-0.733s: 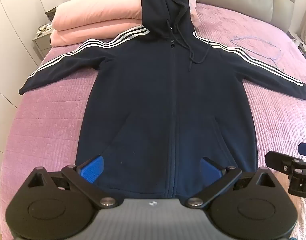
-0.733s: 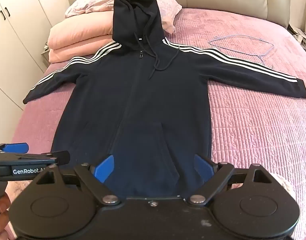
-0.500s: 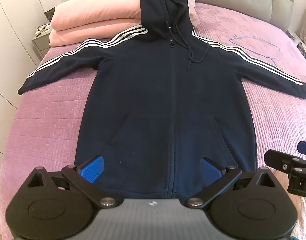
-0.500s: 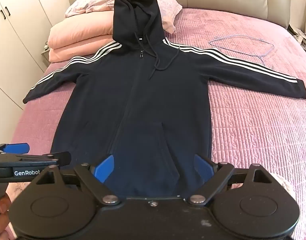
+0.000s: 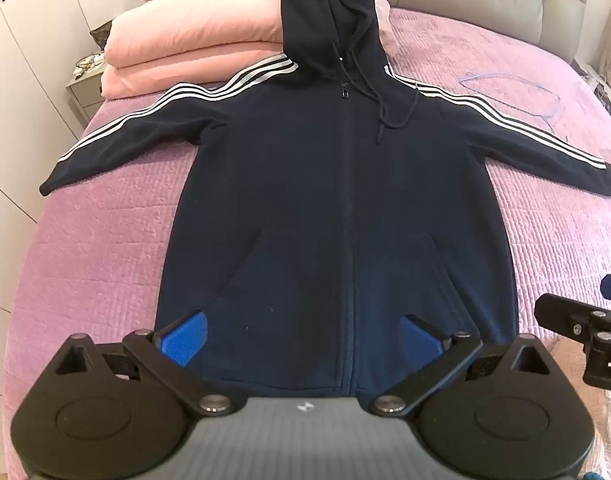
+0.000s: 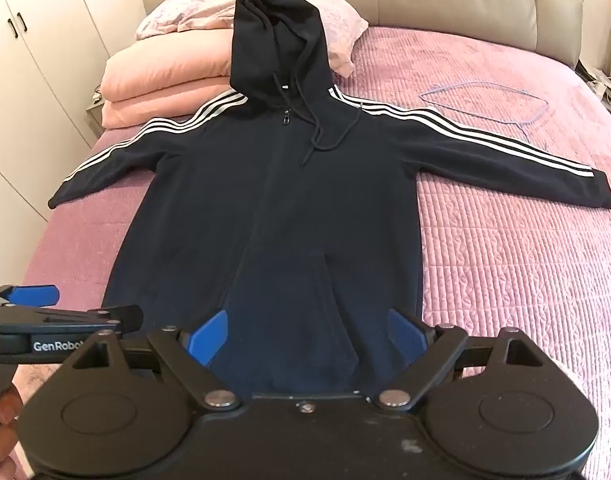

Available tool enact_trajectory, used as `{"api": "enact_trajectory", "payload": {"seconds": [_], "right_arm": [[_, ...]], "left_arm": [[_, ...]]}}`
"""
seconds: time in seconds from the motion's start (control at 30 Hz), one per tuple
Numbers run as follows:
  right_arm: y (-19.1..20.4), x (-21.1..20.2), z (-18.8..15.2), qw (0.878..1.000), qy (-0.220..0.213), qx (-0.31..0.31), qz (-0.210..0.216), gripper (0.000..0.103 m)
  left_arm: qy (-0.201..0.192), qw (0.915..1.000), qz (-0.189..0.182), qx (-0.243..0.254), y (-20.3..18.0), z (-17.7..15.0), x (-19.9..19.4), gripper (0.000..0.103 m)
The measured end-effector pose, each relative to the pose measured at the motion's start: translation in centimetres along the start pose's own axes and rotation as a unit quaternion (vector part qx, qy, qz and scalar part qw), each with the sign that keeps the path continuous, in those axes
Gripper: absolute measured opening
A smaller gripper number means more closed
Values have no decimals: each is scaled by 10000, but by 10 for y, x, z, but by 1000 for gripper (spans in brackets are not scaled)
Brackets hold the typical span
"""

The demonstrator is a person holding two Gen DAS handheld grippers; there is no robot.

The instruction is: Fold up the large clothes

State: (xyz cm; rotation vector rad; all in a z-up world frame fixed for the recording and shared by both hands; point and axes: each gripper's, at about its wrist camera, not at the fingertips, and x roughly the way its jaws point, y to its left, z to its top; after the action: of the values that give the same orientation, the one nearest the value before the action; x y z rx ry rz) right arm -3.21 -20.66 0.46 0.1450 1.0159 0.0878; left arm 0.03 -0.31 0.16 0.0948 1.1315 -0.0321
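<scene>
Nearest, the left gripper (image 5: 301, 330) and right gripper (image 6: 307, 330) hover side by side over the hem, fingers spread wide, gripping nothing. The hoodie (image 5: 345, 208) lies flat, zipped, front up on the bed (image 5: 89, 248), sleeves out, hood resting on the pillows (image 5: 193, 40). Folding looks not yet begun; the next move probably calls for reaching out to a sleeve cuff and carrying it across the body.

Navy hoodie (image 6: 281, 208) with 3 white sleeve stripes, purple quilted bedspread (image 6: 517, 264), pink folded blankets (image 6: 165, 80), blue gripper pads (image 5: 184, 337).
</scene>
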Motion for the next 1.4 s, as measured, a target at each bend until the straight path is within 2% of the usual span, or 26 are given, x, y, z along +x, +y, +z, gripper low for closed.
{"api": "enact_trajectory", "payload": {"seconds": [0.37,0.57,0.8,1.1,1.27,1.4], "right_arm": [[-3,2,1,10000,27,-1,83,102],[-1,-5,8,9999,31,-130,85,102],[3,-11,13,9995,-25,-268,147,102],[4,-12,12,9996,-31,-233,140,102],[-2,-17,16,9997,-69,-102,208,102],[-4,-23,16,9998,-180,-84,1,102]], "left_arm": [[30,10000,-54,-54,2,2,0,103],[21,9995,-147,-284,18,1,-10,103],[-78,9985,-84,-539,36,5,-18,103],[-156,9990,-117,-414,30,14,-16,103],[-199,9992,129,-308,26,16,-19,102],[-275,9993,116,-243,24,17,-24,101]]}}
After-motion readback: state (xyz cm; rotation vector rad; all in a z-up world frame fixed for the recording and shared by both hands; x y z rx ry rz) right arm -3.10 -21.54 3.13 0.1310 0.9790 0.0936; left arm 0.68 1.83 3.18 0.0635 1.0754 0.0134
